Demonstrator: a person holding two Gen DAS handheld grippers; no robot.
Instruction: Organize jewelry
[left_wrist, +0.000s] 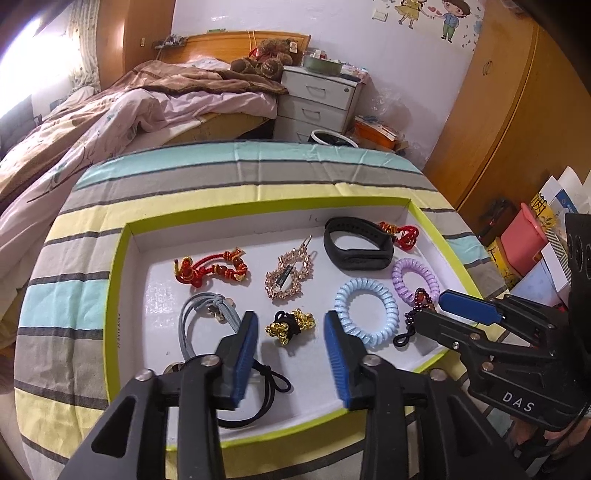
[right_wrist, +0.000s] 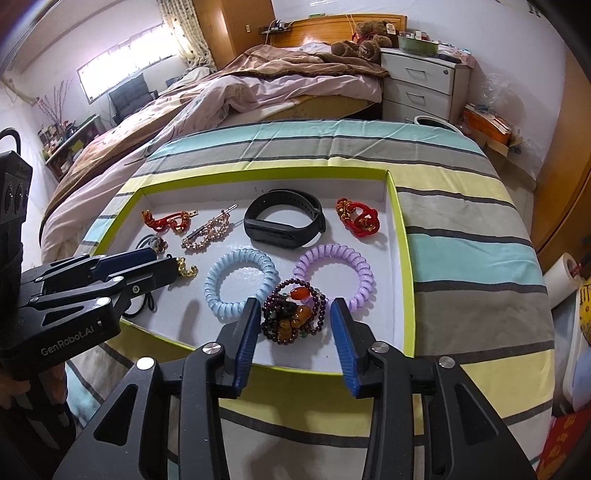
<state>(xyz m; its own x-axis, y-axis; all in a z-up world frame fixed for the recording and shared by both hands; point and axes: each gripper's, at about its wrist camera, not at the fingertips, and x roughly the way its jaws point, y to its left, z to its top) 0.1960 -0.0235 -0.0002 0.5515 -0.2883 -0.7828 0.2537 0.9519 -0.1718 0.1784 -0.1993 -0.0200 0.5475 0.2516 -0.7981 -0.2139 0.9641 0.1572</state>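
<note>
Right claw (right_wrist: 293, 332) astride beaded bracelets (right_wrist: 293, 314), seemingly untouched

Left hand-held gripper (left_wrist: 290, 363): black frame, blue ribbed pads; tilted steeply downward.
Left jaws: standing apart, nothing pressed between the pads.
Left fingers (left_wrist: 245, 360): both tips visible in the left wrist view, roughly parallel.
Left hand-held gripper, as seen from the right wrist view (right_wrist: 155, 264): enters from the left edge, angled down and to the right; white lettering on its body.
Right hand-held gripper (right_wrist: 295, 345): same build, tilted steeply downward.
Right jaws: standing apart, pads pressing on nothing.
Right hand-held gripper, as seen from the left wrist view (left_wrist: 450, 314): enters from the right edge, pointing leftward; lettering "DAS" on its body.
Person's hands: mostly hidden behind the gripper bodies; position of fingers cannot be told.
</note>
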